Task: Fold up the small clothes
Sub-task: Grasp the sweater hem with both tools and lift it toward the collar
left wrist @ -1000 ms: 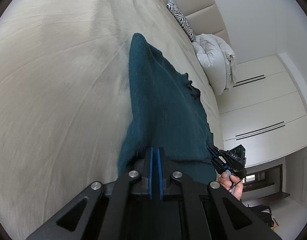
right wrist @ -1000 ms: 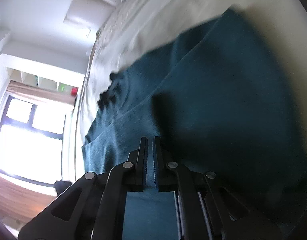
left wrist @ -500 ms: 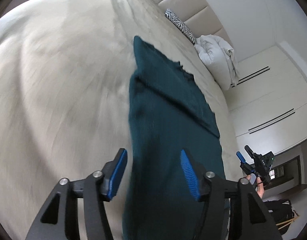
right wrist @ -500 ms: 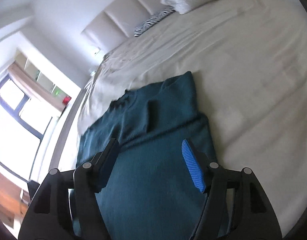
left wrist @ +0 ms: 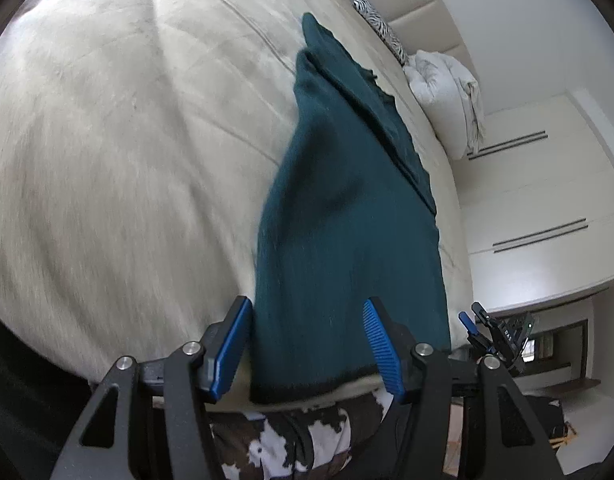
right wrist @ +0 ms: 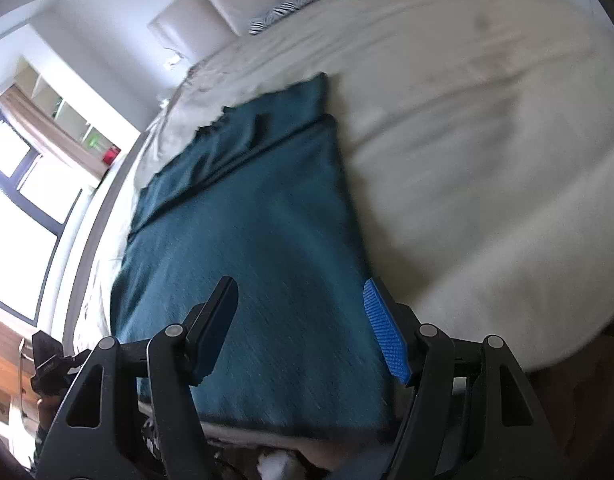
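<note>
Two grippers hang over a wide bed (left wrist: 119, 152) covered in a cream spread, which fills most of both views. At the head of the bed stands a padded headboard (right wrist: 211, 12), with a zebra pillow (left wrist: 381, 26) against it and a white duvet (left wrist: 447, 100) bunched just beside that. Past the duvet side of the bed runs a white wardrobe (left wrist: 547, 200); on the opposite side a bright window (right wrist: 15, 208) with a brown curtain and open shelves lines the wall.

A teal sweater (right wrist: 251, 240) lies flat on the bed, its hem at the near edge and its far part folded over toward the headboard. The left gripper (left wrist: 307, 344) has its fingers spread wide, straddling the hem without gripping it. The right gripper (right wrist: 303, 328) is likewise spread, its fingers over the sweater's near end and holding nothing. Below the bed edge shows cow-print fabric (left wrist: 291, 440); whether it is the person's clothing I cannot tell.
</note>
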A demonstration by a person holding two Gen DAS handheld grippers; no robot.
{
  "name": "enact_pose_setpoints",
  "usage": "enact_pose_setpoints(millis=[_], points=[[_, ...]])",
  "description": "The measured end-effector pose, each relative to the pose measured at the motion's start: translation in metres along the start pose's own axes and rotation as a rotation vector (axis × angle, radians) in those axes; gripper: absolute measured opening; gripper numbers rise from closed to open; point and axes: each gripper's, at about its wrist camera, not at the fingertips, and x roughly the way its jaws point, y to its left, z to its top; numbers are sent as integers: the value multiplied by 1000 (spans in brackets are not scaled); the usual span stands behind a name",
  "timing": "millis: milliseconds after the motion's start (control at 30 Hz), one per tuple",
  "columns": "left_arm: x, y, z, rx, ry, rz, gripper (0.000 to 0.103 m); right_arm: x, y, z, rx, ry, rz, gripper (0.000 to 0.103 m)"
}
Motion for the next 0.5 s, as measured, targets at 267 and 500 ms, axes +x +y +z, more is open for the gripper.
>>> enact_pose_setpoints(millis=[267,500], points=[[15,-2,-10,-4,66,10,59,-6,-49,-24,131,120,-39,64],[21,-4,-10,-2,92,4,54,3,-71,-40,206,215,5,61]])
